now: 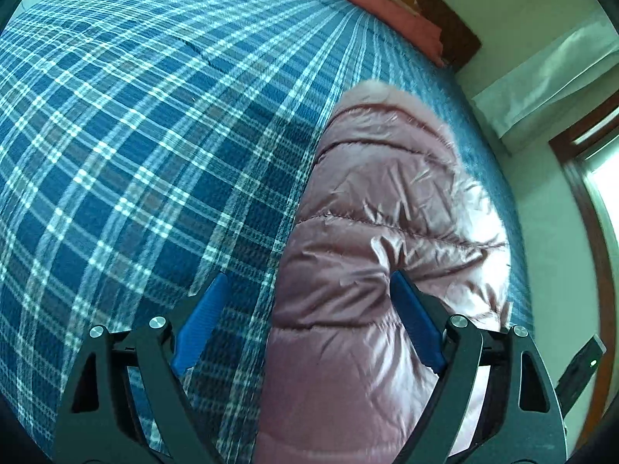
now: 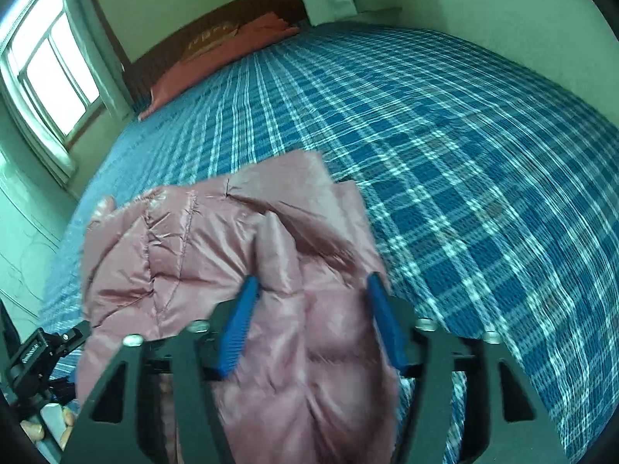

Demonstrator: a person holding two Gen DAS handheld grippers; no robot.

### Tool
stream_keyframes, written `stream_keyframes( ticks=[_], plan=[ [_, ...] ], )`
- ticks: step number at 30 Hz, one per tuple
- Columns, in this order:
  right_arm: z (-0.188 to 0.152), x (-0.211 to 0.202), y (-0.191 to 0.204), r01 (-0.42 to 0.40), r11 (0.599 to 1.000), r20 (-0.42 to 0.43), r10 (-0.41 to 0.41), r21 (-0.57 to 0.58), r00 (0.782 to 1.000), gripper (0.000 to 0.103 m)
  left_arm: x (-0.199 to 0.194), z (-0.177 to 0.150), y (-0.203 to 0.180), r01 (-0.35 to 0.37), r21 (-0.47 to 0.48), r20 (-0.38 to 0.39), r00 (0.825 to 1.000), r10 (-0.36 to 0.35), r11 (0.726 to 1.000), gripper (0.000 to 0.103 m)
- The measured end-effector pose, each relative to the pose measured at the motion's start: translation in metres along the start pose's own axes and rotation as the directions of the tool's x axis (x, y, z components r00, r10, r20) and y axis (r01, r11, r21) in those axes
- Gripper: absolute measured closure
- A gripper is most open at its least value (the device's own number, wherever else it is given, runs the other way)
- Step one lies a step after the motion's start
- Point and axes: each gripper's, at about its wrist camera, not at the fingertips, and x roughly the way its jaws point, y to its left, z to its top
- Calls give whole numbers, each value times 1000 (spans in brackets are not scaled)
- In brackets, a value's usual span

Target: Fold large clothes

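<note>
A shiny pink quilted puffer jacket (image 1: 379,208) with a pale fur trim (image 1: 381,92) lies bunched on a bed with a blue plaid sheet (image 1: 135,123). My left gripper (image 1: 309,282) is open above the jacket's near edge, its right blue pad against the fabric, its left pad over the sheet. In the right wrist view the jacket (image 2: 201,239) lies heaped near the bed's corner. My right gripper (image 2: 311,282) is open with a raised fold of the jacket between its blue pads, not clamped.
A red pillow (image 2: 216,62) lies against the dark wooden headboard (image 2: 240,7) at the far end. A window (image 2: 50,58) with curtains is on the left wall. The plaid sheet (image 2: 464,154) spreads wide to the right. The other gripper's black body (image 2: 42,352) shows at lower left.
</note>
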Motion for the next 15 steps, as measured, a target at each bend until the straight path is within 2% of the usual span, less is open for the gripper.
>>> stream_keyframes(
  ticks=[4, 9, 12, 15],
  plan=[
    [-9, -6, -24, -90, 992, -36, 93, 85, 995, 29, -5, -9, 7, 72, -23, -15, 997, -73, 997, 15],
    [-17, 8, -44, -172, 968, -60, 185, 185, 981, 24, 17, -16, 12, 166, -149, -95, 979, -181, 975, 14],
    [-20, 19, -49, -214, 952, -61, 232, 217, 971, 21, 25, -16, 10, 186, -159, -122, 971, -206, 970, 13],
    [-21, 19, -45, -239, 951, -54, 254, 198, 966, 18, 27, -17, 5, 191, -134, -122, 971, -207, 972, 13]
  ],
)
